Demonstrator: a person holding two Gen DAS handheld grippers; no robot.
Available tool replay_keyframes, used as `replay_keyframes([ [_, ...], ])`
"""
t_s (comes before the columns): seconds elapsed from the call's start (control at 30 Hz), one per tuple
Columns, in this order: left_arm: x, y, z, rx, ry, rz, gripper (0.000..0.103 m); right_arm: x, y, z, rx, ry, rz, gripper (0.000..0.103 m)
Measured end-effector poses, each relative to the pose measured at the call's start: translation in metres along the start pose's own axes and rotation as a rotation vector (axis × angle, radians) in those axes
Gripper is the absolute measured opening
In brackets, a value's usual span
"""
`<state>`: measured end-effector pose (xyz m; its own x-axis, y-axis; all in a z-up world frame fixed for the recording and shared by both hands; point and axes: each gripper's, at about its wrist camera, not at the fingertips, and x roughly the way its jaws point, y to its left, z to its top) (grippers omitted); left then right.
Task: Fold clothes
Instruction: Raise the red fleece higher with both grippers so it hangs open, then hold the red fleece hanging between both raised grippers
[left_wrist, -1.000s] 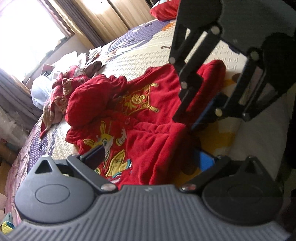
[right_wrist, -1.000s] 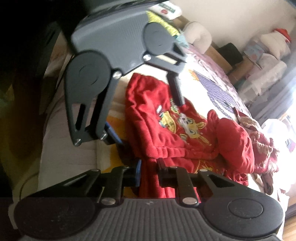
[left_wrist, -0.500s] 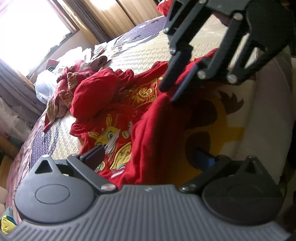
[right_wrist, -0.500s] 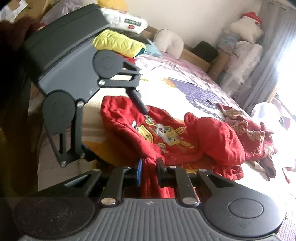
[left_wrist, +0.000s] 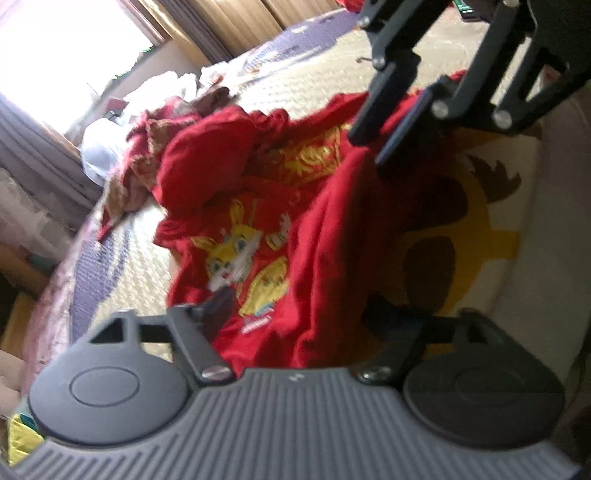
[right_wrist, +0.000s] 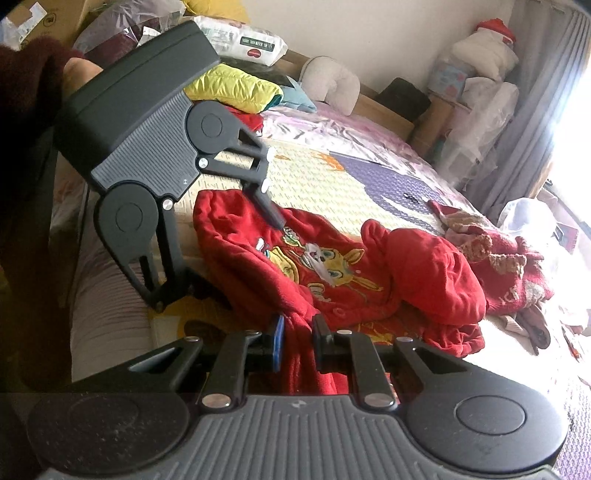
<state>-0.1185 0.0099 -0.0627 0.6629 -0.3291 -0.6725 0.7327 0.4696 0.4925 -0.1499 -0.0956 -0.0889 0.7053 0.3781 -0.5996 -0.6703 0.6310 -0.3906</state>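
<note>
Red fleece, thick and soft: the garment lies spread on the quilted bed cover, cartoon rabbit print up, its hood bunched toward the window side. I judge it light but bulky, limp enough to sag wherever it is not held, and grippy rather than slick, so a pinch on one layer should hold without much force.

My right gripper is clamped on a fold of the near edge, red cloth squeezed between the blue pad and the black one. My left gripper has its fingers spread wide; fabric passes between them, but the view is blurred and I cannot tell whether either pad presses it. In the right wrist view one left finger tip rests on or just above the cloth near the print.

For folding, I would take hem and shoulder edges, not the puffy middle, since thick fleece there would bunch and slip into uneven layers.
</note>
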Motion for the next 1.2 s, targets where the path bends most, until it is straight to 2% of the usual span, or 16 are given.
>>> replay_keyframes([
  [0.03,-0.001,0.0,0.0,-0.006,0.002,-0.012,0.046,0.0,0.0,0.0,0.0,0.001,0.0,0.017],
  [0.07,-0.001,0.001,0.0,-0.008,0.007,-0.02,0.037,0.0,0.0,0.0,0.0,0.001,-0.001,0.017],
  [0.1,-0.001,0.001,0.0,-0.007,0.011,-0.024,0.036,0.0,0.0,-0.001,0.002,0.002,-0.001,0.017],
  [0.17,-0.001,-0.001,-0.001,0.002,0.014,-0.022,0.025,0.001,0.0,-0.002,0.001,0.005,0.0,0.018],
  [0.27,-0.002,0.002,0.0,-0.016,0.01,-0.029,0.019,0.001,0.001,-0.003,-0.003,0.006,0.0,0.02],
  [0.3,-0.003,0.003,0.0,-0.027,0.008,-0.032,0.019,0.0,0.001,-0.003,-0.006,0.002,-0.002,0.022],
  [0.37,-0.003,0.007,0.0,-0.046,0.006,-0.035,0.018,-0.004,0.003,-0.004,-0.012,-0.011,-0.008,0.033],
  [0.47,-0.002,0.011,0.0,-0.067,0.005,-0.035,0.018,-0.013,0.007,-0.01,-0.036,-0.018,-0.017,0.042],
  [0.7,-0.004,0.011,0.001,-0.07,0.003,-0.031,0.018,-0.023,0.014,-0.03,-0.094,0.01,-0.035,0.051],
  [0.8,-0.004,0.012,0.001,-0.073,0.002,-0.029,0.018,-0.022,0.018,-0.036,-0.123,0.032,-0.045,0.052],
  [1.0,-0.003,0.011,0.002,-0.067,0.002,-0.023,0.018,-0.008,0.035,-0.043,-0.228,0.083,-0.084,0.051],
  [1.1,-0.003,0.01,0.001,-0.06,-0.001,-0.018,0.018,0.004,0.038,-0.046,-0.279,0.121,-0.136,0.036],
  [1.13,-0.003,0.01,0.001,-0.058,-0.002,-0.017,0.018,0.005,0.037,-0.047,-0.28,0.126,-0.14,0.027],
  [1.2,-0.003,0.009,0.001,-0.055,-0.002,-0.015,0.018,0.005,0.033,-0.046,-0.259,0.121,-0.133,0.022],
])
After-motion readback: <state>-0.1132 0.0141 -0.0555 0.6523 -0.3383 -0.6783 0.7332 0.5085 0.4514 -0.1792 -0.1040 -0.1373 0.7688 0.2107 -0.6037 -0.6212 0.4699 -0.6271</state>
